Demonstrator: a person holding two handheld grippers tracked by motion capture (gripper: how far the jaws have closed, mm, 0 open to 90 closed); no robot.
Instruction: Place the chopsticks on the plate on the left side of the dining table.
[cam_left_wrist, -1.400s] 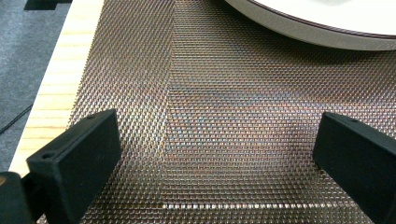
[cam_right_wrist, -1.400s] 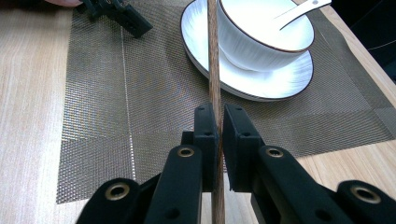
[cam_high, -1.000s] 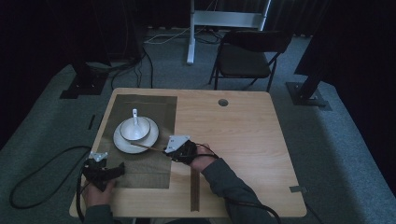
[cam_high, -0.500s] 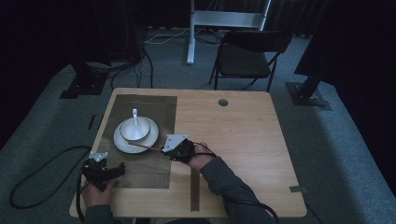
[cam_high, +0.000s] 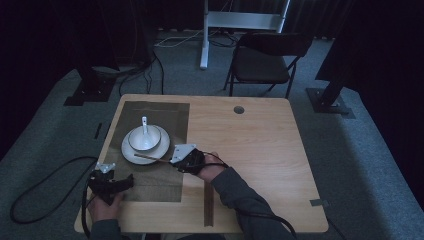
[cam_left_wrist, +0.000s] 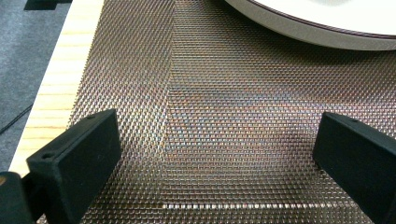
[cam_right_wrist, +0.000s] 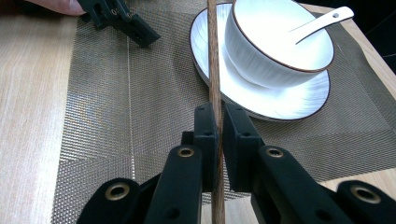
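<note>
Our right gripper (cam_right_wrist: 215, 135) has its 2 jaws clamped on 1 wooden chopstick (cam_right_wrist: 214, 60), and that stick is the thing in hand. In the right gripper view it runs straight out from between the jaws, its long axis pointing away from us, and its far part crosses the near rim of the saucer (cam_right_wrist: 261, 105), passing just beside the bowl (cam_right_wrist: 275, 42) without clearly touching it. From the high view the same stick (cam_high: 152, 158) reaches from the right gripper (cam_high: 186, 159) leftward, with its tip over the saucer's (cam_high: 131, 154) near edge.

We judge the coming move turns on that axis: the chopstick already points at the saucer, so laying it down calls for lowering along its length, keeping the tip off the bowl and away from the white spoon (cam_right_wrist: 320, 21) that leans inside it.

Our left gripper (cam_left_wrist: 215, 154) stands wide with nothing between its jaws, hovering over the woven placemat (cam_left_wrist: 224, 107), the saucer's rim at the far edge of its view. Seen from above, the left gripper (cam_high: 107, 182) sits nearer the tabletop's (cam_high: 260, 145) near-left corner, farther from the saucer than the right one.
</note>
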